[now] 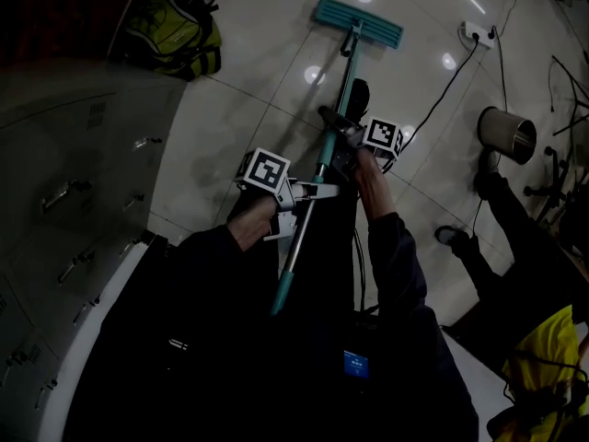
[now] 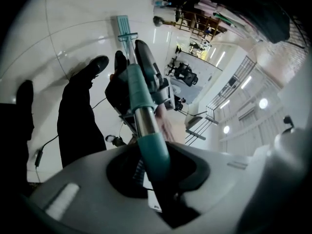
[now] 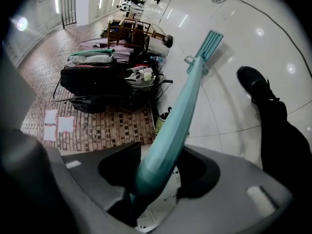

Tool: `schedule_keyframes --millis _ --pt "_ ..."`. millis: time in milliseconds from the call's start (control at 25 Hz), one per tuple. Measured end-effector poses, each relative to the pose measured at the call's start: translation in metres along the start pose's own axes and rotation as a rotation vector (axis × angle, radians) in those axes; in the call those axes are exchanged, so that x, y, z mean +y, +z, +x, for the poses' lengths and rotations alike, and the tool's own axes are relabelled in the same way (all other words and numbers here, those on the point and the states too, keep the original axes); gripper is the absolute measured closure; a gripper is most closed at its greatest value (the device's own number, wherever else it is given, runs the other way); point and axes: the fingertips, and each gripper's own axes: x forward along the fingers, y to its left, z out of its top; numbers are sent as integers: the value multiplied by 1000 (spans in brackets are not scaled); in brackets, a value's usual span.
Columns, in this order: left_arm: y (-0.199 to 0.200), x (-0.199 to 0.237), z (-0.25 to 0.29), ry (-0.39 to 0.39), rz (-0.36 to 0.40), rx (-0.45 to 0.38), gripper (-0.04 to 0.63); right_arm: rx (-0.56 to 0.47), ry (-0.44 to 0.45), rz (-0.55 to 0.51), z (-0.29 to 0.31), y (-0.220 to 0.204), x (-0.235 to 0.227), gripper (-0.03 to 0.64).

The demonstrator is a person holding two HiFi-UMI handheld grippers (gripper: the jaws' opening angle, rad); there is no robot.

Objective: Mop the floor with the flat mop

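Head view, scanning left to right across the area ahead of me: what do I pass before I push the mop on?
Cabinet → backpack → mop head → power strip → metal bin.

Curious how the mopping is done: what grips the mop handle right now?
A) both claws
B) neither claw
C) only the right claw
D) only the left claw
A: the left claw and right claw are each closed on the teal mop handle.
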Motion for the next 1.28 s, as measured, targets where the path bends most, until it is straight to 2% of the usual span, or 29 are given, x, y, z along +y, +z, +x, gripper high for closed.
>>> schedule_keyframes --millis 200,400,560,680,1080,1280 --pt "36 0 23 19 -7 2 517 6 1 36 5 38 -14 393" --pt "73 -5 52 81 4 10 515 14 5 73 -2 85 -20 402" --pt "113 -20 81 81 -5 10 514 19 7 86 -6 135 -21 403" --pt "142 -26 100 123 16 23 509 22 14 90 -7 171 -22 405" --pt "247 -60 168 70 21 9 511 51 0 47 -4 298 -21 405" --pt "292 -76 191 67 32 14 511 58 -3 22 -1 353 -15 405"
